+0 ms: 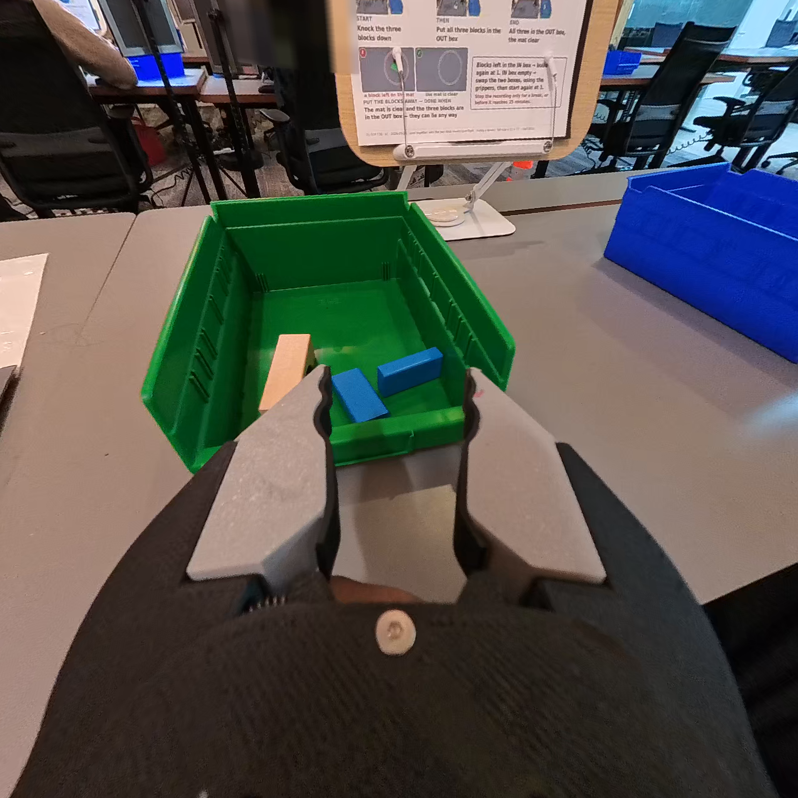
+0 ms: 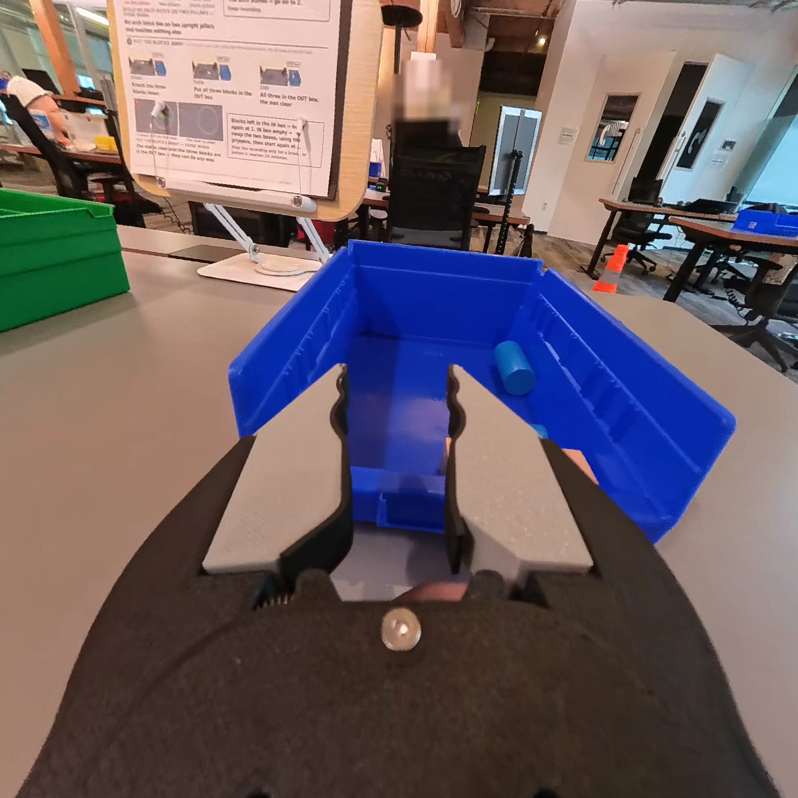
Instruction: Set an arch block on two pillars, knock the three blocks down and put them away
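In the left wrist view my left gripper (image 1: 395,388) is open and empty, held over the front wall of a green bin (image 1: 388,436). In the bin lie a tan wooden arch block (image 1: 287,369) at the left and two blue rectangular blocks (image 1: 358,395) (image 1: 410,371). In the right wrist view my right gripper (image 2: 395,388) is open and empty over the front of a blue bin (image 2: 626,423). A blue cylinder (image 2: 514,367) lies by the bin's right wall. A tan wooden block (image 2: 578,462) shows partly behind my right finger, with a bit of another blue piece (image 2: 539,430).
An instruction sheet on a wooden stand (image 1: 462,77) with a white foot stands behind the bins. The blue bin also shows at the right of the left wrist view (image 1: 708,267), the green bin at the left of the right wrist view (image 2: 56,254). Office chairs and desks stand beyond the grey table (image 1: 604,388). About 50 centimeters separates my left fingertips from my right.
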Demonstrator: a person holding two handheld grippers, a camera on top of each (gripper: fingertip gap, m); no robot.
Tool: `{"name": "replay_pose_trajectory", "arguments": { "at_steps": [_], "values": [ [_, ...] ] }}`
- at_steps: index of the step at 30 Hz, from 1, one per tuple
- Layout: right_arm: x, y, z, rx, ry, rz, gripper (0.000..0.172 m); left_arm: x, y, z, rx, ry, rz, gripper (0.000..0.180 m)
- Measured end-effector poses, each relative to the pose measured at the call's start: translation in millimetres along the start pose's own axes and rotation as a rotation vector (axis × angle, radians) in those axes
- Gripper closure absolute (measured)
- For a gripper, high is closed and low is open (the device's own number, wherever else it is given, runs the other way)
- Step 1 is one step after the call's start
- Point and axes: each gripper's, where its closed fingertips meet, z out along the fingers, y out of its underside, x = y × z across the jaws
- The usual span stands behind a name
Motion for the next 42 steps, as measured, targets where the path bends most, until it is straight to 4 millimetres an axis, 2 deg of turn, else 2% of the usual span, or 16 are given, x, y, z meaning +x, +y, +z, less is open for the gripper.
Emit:
{"name": "replay_pose_trajectory", "arguments": {
  "at_steps": [8, 10, 14, 19, 25, 30, 35, 38, 42],
  "values": [
    [-2, 7, 5, -0.053, -0.019, 0.002, 0.126, -21, -3, -7, 0.022, -0.06, -0.071, 0.121],
    [-3, 8, 6, -0.063, -0.024, 0.003, 0.123, -20, -1, -5, 0.018, -0.053, -0.084, 0.118],
    [-7, 1, 1, -0.009, -0.035, -0.022, 0.124, -19, 7, 0, -0.026, -0.061, -0.05, 0.113],
    [-6, 6, 4, -0.048, -0.025, -0.019, 0.121, -34, 22, 5, -0.086, -0.149, 0.0, 0.112],
    [-8, 6, 4, -0.043, -0.034, -0.022, 0.12, -41, 36, 12, -0.125, -0.157, -0.037, 0.109],
    [-33, -11, -9, 0.071, -0.169, -0.055, 0.125, -44, 39, 13, -0.142, -0.166, -0.038, 0.105],
    [-53, -8, -9, 0.054, -0.224, -0.116, 0.127, -44, 42, 17, -0.149, -0.158, -0.054, 0.105],
    [-60, -10, -12, 0.078, -0.236, -0.154, 0.128, -36, 44, 21, -0.157, -0.134, -0.053, 0.109],
    [-73, -12, -17, 0.098, -0.329, -0.137, 0.129, -14, 49, 29, -0.192, -0.061, -0.006, 0.111]
  ]
}}
